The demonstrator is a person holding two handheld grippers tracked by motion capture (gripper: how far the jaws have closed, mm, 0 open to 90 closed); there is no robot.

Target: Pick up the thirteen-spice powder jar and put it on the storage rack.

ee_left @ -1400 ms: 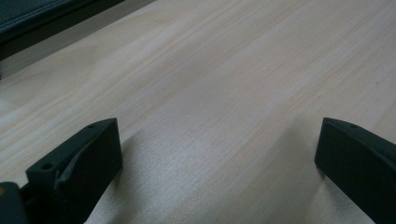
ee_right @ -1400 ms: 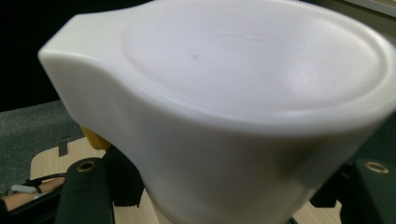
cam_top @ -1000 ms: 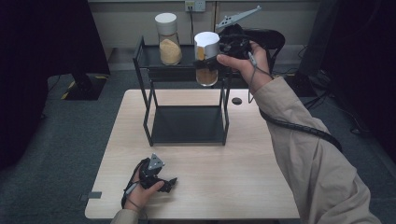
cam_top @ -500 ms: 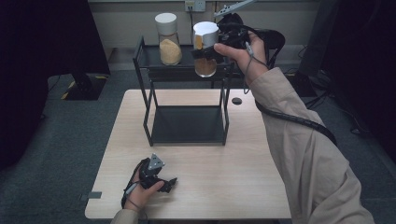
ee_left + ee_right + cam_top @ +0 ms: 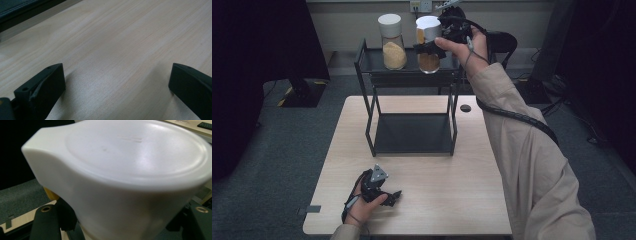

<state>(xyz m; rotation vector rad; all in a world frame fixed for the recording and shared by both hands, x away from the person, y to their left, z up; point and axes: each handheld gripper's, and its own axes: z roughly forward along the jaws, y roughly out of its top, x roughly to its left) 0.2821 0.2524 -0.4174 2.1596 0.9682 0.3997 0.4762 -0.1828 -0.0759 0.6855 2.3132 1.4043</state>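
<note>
Two jars [image 5: 393,41] top a black rack [image 5: 412,75] on the wooden table [image 5: 452,195]

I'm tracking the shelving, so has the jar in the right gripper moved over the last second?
Yes. The brown-filled jar, held in the right gripper, has moved up and back over the rack, beside the yellow-filled jar.

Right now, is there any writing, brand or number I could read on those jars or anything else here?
None can be read.
Held jar's white lid: faint raised marks, too blurred to read.
Jar of yellow grains on the black rack: no label visible.
Wall socket: too small to tell.
</note>
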